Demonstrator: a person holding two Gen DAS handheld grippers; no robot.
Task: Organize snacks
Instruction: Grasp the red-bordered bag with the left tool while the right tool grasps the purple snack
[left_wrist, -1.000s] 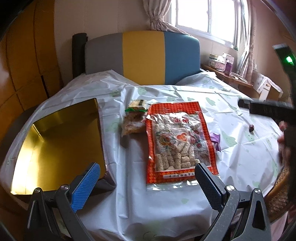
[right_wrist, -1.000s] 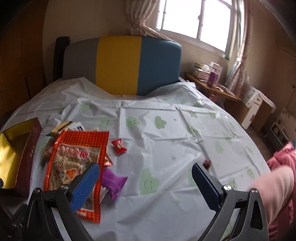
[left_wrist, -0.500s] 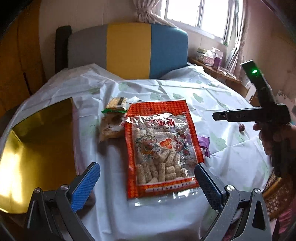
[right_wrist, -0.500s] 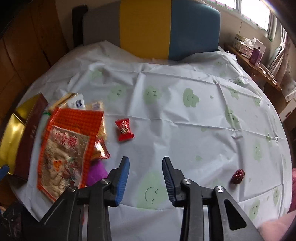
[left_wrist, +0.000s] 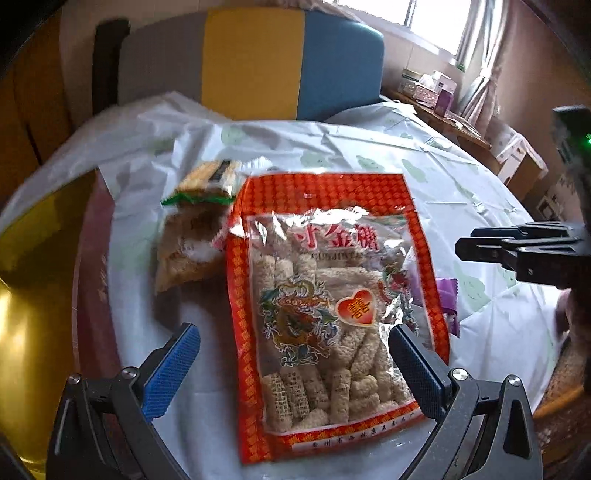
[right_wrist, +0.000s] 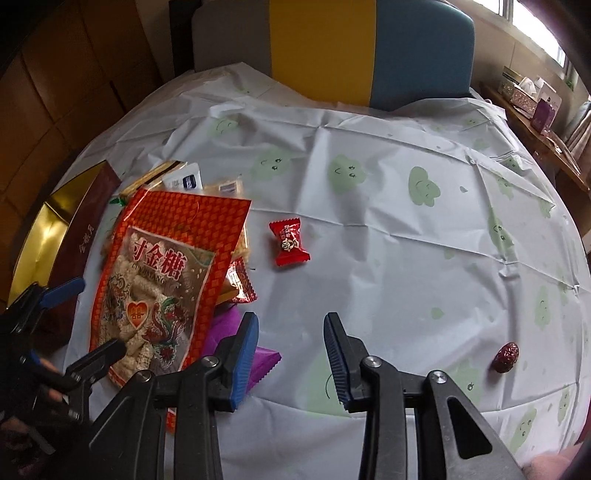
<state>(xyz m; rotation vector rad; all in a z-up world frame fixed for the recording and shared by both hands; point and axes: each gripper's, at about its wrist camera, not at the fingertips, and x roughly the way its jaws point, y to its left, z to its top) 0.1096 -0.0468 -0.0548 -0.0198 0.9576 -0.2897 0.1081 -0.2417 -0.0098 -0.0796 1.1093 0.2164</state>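
Left gripper (left_wrist: 291, 363): spread wide, holding nothing, hovering low over the near end of the big red bag; my guess is the jaws are set that far apart so they can take the bag across its width

Big red snack bag (left_wrist: 328, 302): lies flat on the tablecloth, near the table's front edge, its right side riding up on smaller packets beneath; that is likely why one edge looks lifted in the right-wrist view

Gold box (left_wrist: 40, 266): sits open just left of the bag, its dark red wall facing the snacks; it looks like the place everything is meant to go, which would explain why the pile is gathered beside it

Small packets: a pale bag with a green top (left_wrist: 195, 229) touches the red bag's upper left corner, and a purple wrapper (right_wrist: 236, 343) pokes out from under its right side

Right gripper (right_wrist: 291, 354): partly open and empty, above bare tablecloth (right_wrist: 406, 258) just right of the purple wrapper

Strays: a red candy (right_wrist: 289, 242) lies apart from the pile, and a dark red date (right_wrist: 509, 356) sits well off to the right near the table edge

Progress: I judge it barely begun, since I can see nothing inside the box

Risk: the bag is slick and floppy, so a pinch at one end may let it sag or slide
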